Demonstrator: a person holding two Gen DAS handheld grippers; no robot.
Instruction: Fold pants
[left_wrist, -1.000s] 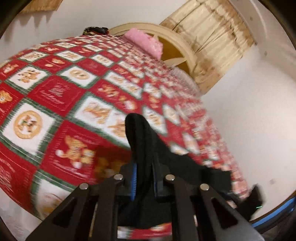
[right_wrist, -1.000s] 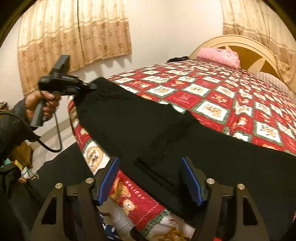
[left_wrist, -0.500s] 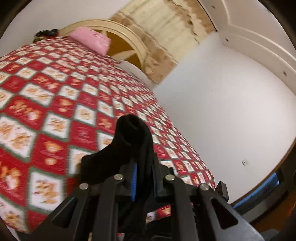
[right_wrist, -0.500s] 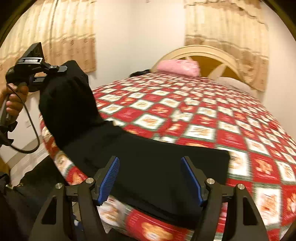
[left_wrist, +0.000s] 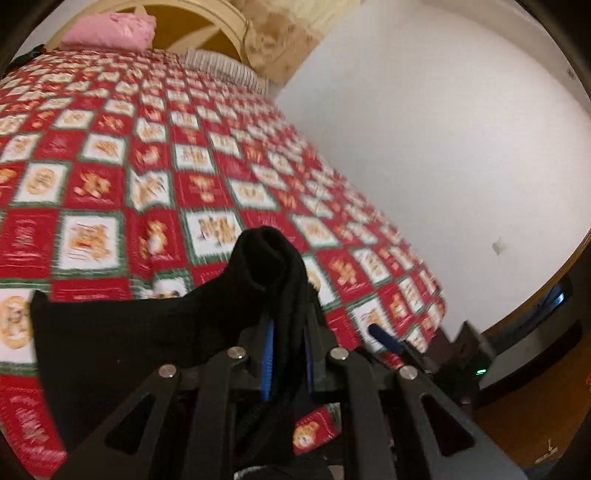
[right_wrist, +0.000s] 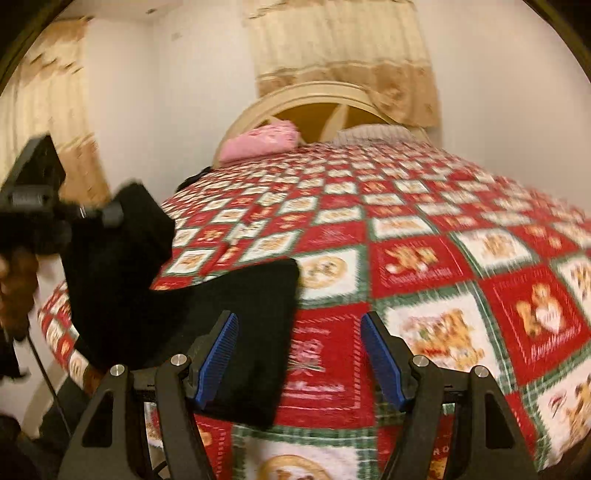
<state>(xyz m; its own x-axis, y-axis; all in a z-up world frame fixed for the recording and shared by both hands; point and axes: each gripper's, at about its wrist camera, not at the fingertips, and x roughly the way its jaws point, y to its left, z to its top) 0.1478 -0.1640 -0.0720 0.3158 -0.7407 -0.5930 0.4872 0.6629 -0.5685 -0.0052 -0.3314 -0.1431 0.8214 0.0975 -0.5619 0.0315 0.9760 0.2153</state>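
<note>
Since a second ago, the left gripper (left_wrist: 287, 363) is carrying its pinched end of the black pants (right_wrist: 236, 332) up and across toward the right of the frame, so the long spread of cloth seen earlier is now doubling over near the bed's (right_wrist: 424, 266) lower edge. That gripper is clamping a bunched roll of fabric between its blue pads (left_wrist: 268, 360), and in the right wrist view it is appearing at the left of the frame with cloth hanging from it. The right gripper (right_wrist: 299, 363) is hovering with jaws wide apart and holding nothing, low over the pants' edge on the red checked quilt (right_wrist: 406, 229). A pink pillow (right_wrist: 258, 142) is lying by the headboard at upper centre. To fold well, the left gripper should probably be bringing its end over until the edges are matching, lowering flat, while the right is pinning the lower layer so it is not dragging. Motion blur is hiding finer creases.
</note>
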